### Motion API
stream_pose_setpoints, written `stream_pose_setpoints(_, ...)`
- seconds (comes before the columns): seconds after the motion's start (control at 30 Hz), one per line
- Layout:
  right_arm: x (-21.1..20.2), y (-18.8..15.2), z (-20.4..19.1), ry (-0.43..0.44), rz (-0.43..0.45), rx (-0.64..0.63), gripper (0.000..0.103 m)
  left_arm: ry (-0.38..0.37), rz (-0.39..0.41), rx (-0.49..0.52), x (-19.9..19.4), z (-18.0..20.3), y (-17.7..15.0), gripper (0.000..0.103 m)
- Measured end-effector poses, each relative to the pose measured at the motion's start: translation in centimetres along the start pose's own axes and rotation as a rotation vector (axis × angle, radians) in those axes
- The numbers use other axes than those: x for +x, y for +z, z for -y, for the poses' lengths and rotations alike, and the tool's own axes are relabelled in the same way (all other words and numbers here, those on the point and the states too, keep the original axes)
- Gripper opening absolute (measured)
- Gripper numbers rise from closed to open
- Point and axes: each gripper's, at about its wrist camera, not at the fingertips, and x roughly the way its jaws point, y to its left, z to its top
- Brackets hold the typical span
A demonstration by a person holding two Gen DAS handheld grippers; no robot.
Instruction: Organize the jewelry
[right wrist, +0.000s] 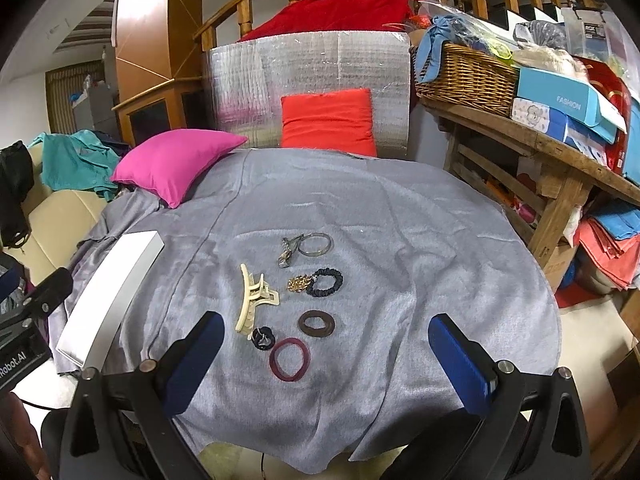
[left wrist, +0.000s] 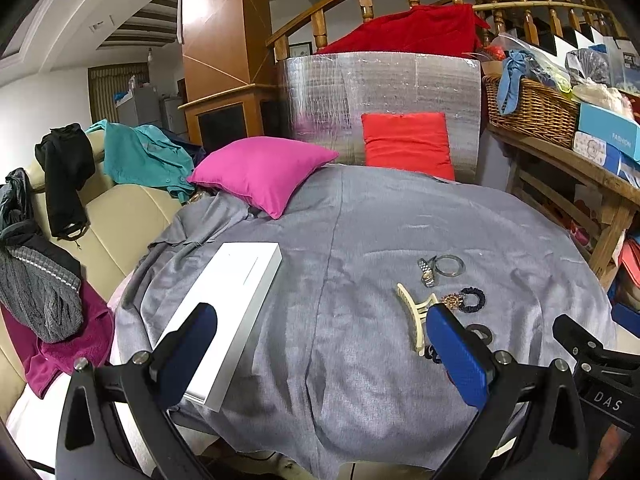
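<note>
Both jaws stand spread and empty: the right gripper [right wrist: 326,354] has the maroon hair tie [right wrist: 289,359] just ahead between its fingers, so it is nearer (my judgement). Beyond lies the cream claw clip [right wrist: 253,303], long axis running away from the jaws, with the white box [left wrist: 224,318] ahead-left of the left gripper [left wrist: 320,352]. Farther right, a blue box [right wrist: 568,105] reads "FASHION".

Bright, even indoor light; glare flares on the glossy wooden column [left wrist: 218,20] far left. Strong fisheye bending and dark corners; the centre stays sharp.
</note>
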Motion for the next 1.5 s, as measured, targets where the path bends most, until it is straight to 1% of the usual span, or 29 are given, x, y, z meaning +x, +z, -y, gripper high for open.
stream_pose_setpoints(1.2,0.9,-0.5,0.1,0.012,-0.033,0.012,0.103,0.006,-0.022,0.013,0.8,0.1,-0.3,0.103)
stream_pose_setpoints(1.4,2.0,-0.6,0.4,0.010,-0.046,0.011,0.103,0.012,-0.045,0.023,1.8,0.4,-0.7,0.103)
stream_pose_setpoints(1.5,2.9,-0.4,1.0,0.012,-0.054,0.019,0.103,0.011,-0.074,0.030,3.2,0.5,-1.0,0.103)
